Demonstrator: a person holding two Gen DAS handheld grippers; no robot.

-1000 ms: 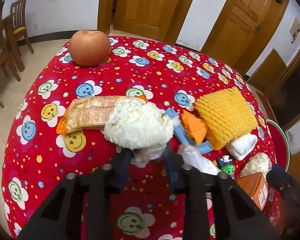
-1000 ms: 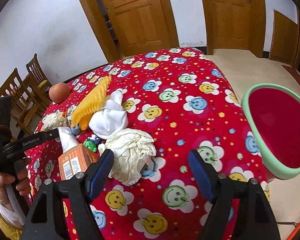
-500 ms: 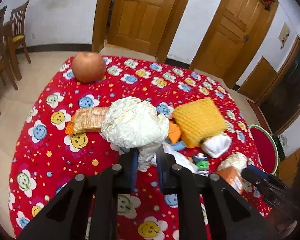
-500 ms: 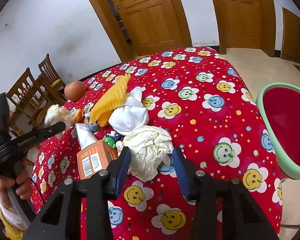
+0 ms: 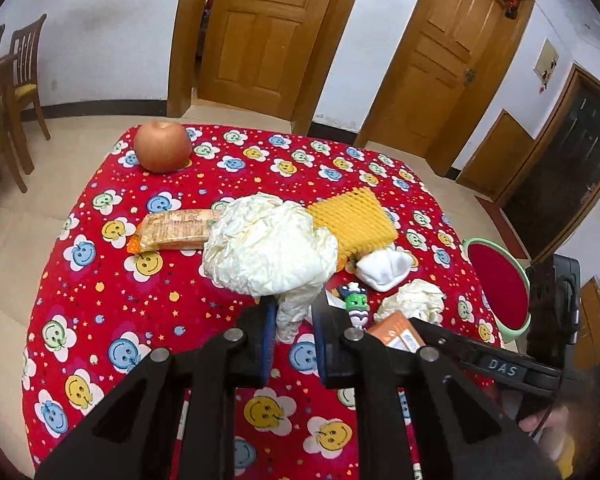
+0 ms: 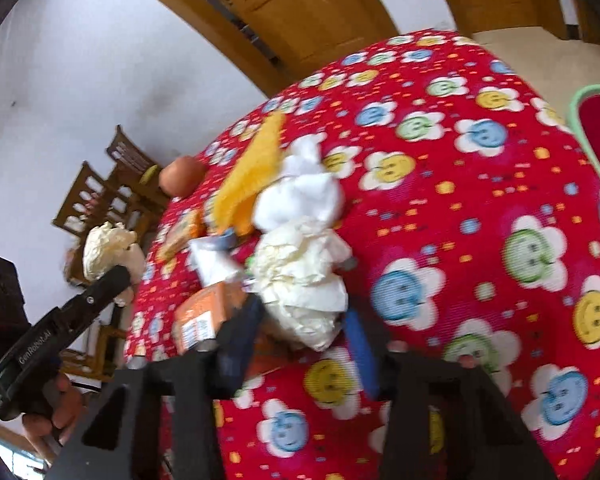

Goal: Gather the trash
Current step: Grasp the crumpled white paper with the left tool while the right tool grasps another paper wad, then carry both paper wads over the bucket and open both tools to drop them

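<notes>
A crumpled white paper wad [image 5: 268,248] hangs above the red smiley tablecloth [image 5: 112,292], its tail pinched in my left gripper [image 5: 294,320], which is shut on it. A second crumpled paper wad [image 6: 300,280] sits at the near end of the clutter, beside an orange carton [image 6: 204,316]. My right gripper [image 6: 304,320] is closing on it: the wad fills the gap and both pads touch its sides. That view is blurred. The same second wad [image 5: 414,300] shows low right in the left wrist view.
On the cloth lie an apple [image 5: 163,146], a snack packet [image 5: 172,232], a yellow foam net [image 5: 352,220], a white cloth bundle [image 5: 384,270] and a small green toy [image 5: 356,304]. A green-rimmed red basin [image 5: 476,242] stands off the table's right side. Wooden chairs [image 5: 8,80] stand far left.
My left gripper closed on its paper wad and lifted it off the table. My right gripper narrowed around the second wad and tilted.
</notes>
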